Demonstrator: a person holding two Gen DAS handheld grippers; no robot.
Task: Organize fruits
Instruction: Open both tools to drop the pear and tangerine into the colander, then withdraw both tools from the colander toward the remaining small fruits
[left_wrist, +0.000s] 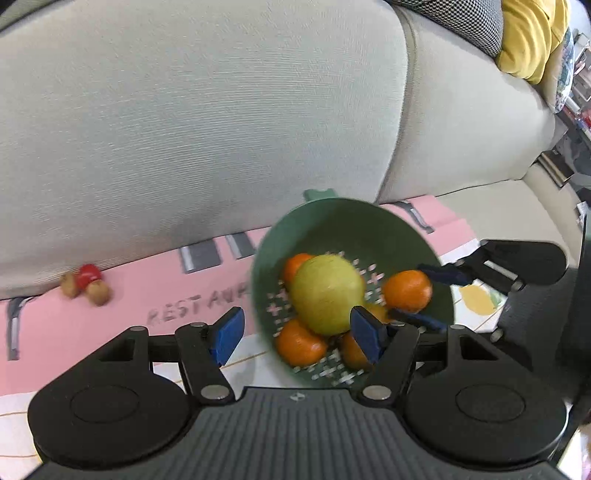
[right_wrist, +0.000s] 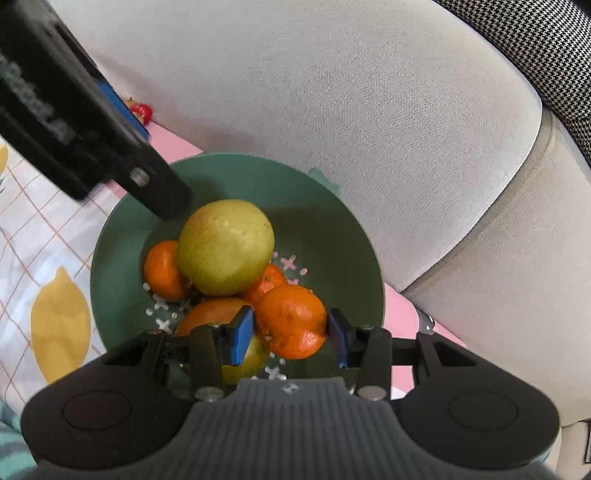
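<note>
A green perforated bowl (left_wrist: 388, 229) (right_wrist: 122, 229) holds a large yellow-green fruit (left_wrist: 327, 293) (right_wrist: 226, 246) and several oranges. My right gripper (right_wrist: 290, 332) is shut on one orange (right_wrist: 291, 320) just above the bowl's near side; it also shows in the left wrist view (left_wrist: 424, 299), with the orange (left_wrist: 408, 290) between its blue pads. My left gripper (left_wrist: 295, 334) is open and empty over the bowl's left rim; its body (right_wrist: 74, 118) crosses the right wrist view. A red fruit (left_wrist: 88, 274) and two brown kiwis (left_wrist: 98, 292) lie against the sofa.
A beige sofa back (left_wrist: 184, 129) rises right behind the bowl. A pink mat (left_wrist: 122, 310) with printed letters lies under the loose fruit. A white cloth with lemon prints (right_wrist: 59, 321) lies beside the bowl. A yellow cushion (left_wrist: 532, 37) sits at the far right.
</note>
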